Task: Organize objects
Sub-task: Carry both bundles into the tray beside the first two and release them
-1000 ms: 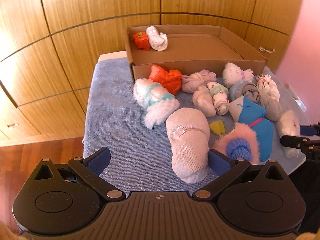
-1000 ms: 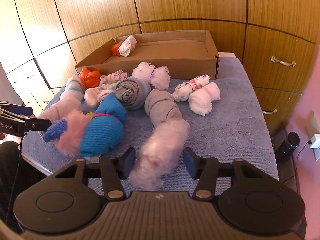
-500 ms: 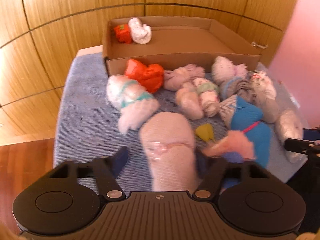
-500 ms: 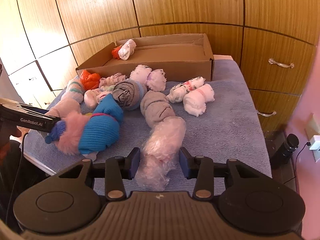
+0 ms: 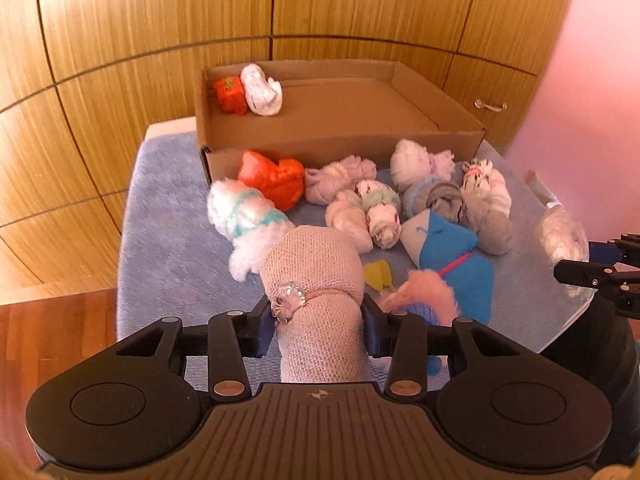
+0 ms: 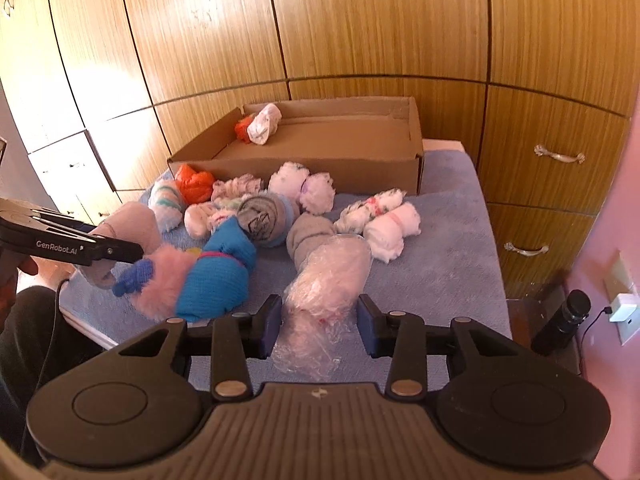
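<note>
so, blue fuzzy cloth covers the counter, wood cabinet doors all around behind it, pink wall on the right side, wood floor at lower left in the left view. open cardboard box at the far edge of the counter, an orange bundle and a white bundle touching each other in its far left corner. pile of rolled socks on the cloth in front of the box: orange roll, white-and-teal fluffy roll, blue roll, pink fluffy one, grey rolls, white rolls. black bottle and wall socket off the counter's right edge.

left claw clamped on the beige knit sock roll; its jaws have just been closing, from wide apart on both sides of the roll a second ago to pressing it now, and the roll looks lifted a bit off the cloth. right claw shut on the plastic-wrapped sock roll; a second ago the pads were just short of squeezing it, now the wrap is pinched and the near end is off the cloth. rest of the pile unchanged.
</note>
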`<state>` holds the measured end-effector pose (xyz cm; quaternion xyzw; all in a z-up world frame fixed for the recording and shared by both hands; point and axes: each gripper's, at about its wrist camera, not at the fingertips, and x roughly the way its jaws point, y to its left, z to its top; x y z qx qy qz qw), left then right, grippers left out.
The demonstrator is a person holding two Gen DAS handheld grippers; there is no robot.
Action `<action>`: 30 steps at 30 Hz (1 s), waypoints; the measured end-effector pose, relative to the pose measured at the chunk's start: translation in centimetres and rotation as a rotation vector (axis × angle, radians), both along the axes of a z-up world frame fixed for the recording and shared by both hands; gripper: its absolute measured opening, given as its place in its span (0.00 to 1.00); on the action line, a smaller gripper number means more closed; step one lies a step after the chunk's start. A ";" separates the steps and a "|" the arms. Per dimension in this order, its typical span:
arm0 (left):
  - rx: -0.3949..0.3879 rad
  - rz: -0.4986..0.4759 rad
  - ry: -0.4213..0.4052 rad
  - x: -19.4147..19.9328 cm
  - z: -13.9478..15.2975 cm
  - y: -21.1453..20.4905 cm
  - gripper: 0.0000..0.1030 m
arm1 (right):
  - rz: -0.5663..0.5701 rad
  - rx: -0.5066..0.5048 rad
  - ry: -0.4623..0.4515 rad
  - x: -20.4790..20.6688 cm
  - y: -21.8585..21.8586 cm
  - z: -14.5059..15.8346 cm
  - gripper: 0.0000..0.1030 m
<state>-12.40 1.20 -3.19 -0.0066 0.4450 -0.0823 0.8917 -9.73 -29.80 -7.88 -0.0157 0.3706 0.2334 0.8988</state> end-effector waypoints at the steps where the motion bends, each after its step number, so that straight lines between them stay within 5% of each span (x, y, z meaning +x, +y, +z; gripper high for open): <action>1: -0.010 0.002 0.001 0.1 0.3 0.2 0.48 | 0.000 0.002 -0.005 0.1 -0.1 0.3 0.36; 9: 0.015 -0.017 -0.086 3.4 5.0 -0.1 0.48 | 0.037 0.007 -0.113 3.2 -0.2 4.8 0.36; 17: 0.020 -0.038 -0.149 11.4 9.2 -1.5 0.48 | 0.130 -0.015 -0.196 10.1 1.7 9.0 0.36; 23: 0.021 -0.060 -0.143 18.5 8.0 -2.5 0.48 | 0.187 -0.007 -0.162 16.8 4.6 9.5 0.36; 30: 0.034 -0.071 -0.095 24.8 3.4 -3.0 0.49 | 0.230 -0.044 -0.102 22.9 8.0 6.3 0.36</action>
